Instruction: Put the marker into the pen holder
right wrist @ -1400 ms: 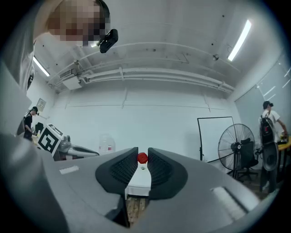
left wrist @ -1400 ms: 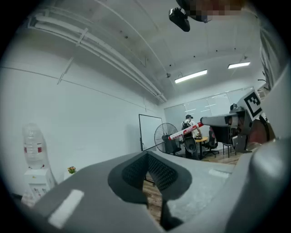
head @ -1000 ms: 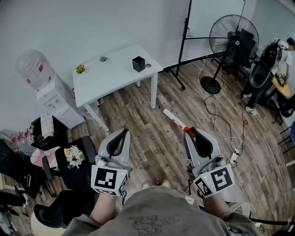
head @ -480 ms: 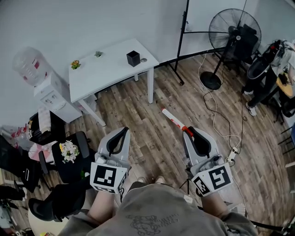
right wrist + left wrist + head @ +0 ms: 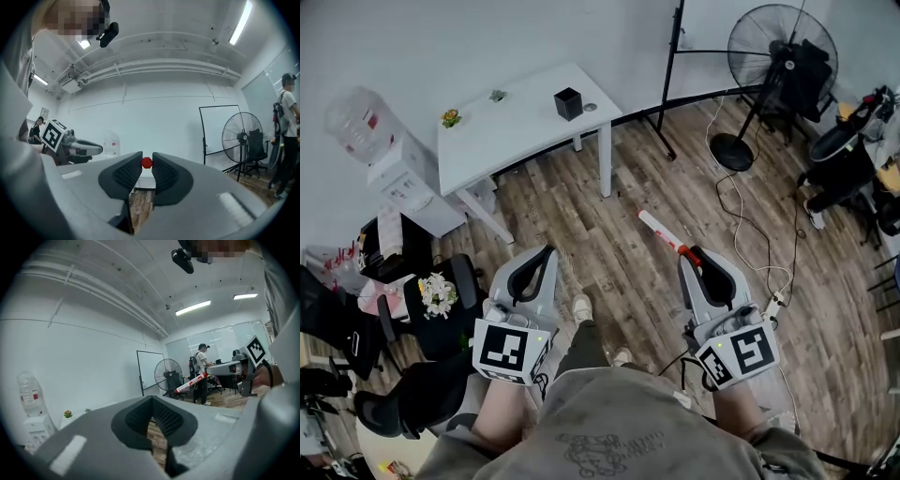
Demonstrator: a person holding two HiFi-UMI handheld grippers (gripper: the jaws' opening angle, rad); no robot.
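The marker (image 5: 664, 237), white with a red end, is pinched in the right gripper (image 5: 692, 265) and sticks out ahead over the wooden floor (image 5: 581, 220). The pen holder (image 5: 568, 103), probably that small black box on the far white table (image 5: 506, 131), is well apart from it. The left gripper (image 5: 542, 261) is pressed together on nothing. Only the pick-up looks done; carrying the marker over and dropping it in remain.

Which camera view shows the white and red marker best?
The head view: the white-and-red marker shows along most of its length, sticking forward from the right claw. The left gripper view catches the marker small and side-on. The right gripper view shows only its red end, pinched between the jaws.
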